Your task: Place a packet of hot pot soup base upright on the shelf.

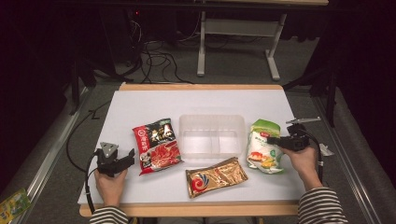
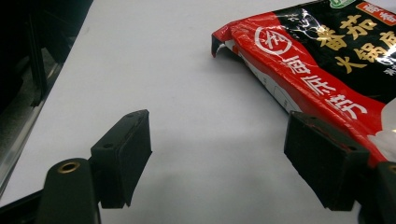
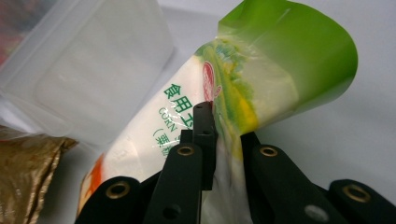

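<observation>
A green and white bag (image 1: 264, 145) lies at the right of the white table (image 1: 140, 105), and my right gripper (image 1: 272, 140) is shut on its right side. In the right gripper view the bag (image 3: 243, 88) bends upward, pinched between the black jaws of that gripper (image 3: 224, 140). A red and black packet (image 1: 156, 145) lies left of a clear plastic tray (image 1: 212, 135). My left gripper (image 1: 130, 156) rests near the packet's left edge, its jaws wide apart. In the left gripper view this gripper (image 2: 219, 154) has bare table between its pads, with the packet (image 2: 327, 65) beside its right jaw.
A gold packet (image 1: 216, 177) lies at the front, below the tray. The tray's corner (image 3: 88, 70) sits close to the green bag. Beyond the table's far edge are cables and a grey frame on the floor (image 1: 233, 51).
</observation>
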Motion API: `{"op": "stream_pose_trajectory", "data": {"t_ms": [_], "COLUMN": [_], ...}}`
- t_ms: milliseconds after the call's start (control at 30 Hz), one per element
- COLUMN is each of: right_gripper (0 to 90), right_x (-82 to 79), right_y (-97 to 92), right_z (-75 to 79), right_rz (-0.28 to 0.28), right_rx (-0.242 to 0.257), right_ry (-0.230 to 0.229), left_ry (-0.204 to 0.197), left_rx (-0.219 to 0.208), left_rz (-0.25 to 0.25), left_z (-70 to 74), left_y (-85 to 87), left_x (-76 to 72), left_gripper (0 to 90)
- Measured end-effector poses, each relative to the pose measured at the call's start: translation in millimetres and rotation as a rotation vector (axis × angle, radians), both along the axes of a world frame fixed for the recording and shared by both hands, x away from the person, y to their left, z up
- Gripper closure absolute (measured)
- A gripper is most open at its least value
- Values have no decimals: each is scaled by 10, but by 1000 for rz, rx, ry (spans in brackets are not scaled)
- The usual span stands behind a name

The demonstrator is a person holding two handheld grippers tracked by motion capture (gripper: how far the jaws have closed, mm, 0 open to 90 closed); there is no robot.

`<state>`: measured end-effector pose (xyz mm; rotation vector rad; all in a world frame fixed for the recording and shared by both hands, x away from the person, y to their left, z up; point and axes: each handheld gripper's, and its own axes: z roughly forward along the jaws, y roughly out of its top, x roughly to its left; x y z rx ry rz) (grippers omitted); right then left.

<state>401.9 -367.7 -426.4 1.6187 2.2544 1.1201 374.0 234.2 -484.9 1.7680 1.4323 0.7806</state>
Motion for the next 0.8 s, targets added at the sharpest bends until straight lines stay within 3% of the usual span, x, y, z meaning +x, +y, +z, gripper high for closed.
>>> {"op": "stream_pose_trajectory", "data": {"t_ms": [333,600,800], "right_gripper": [875,879,880], "right_x": [-199,-321,-380], "right_y": [44,167,161], "right_z": [202,421,509], "right_rz": [36,55,54], "right_rx": [49,19,16], "right_ry": [-96,-181,-204], "left_ry": [6,6,6], "left_rx": [2,5,5], "left_rz": [3,-4,-4], "left_z": [-3,-3,-2], "left_y": [-3,-6,-5], "left_x": [8,6,5], "left_gripper": [238,237,236]}}
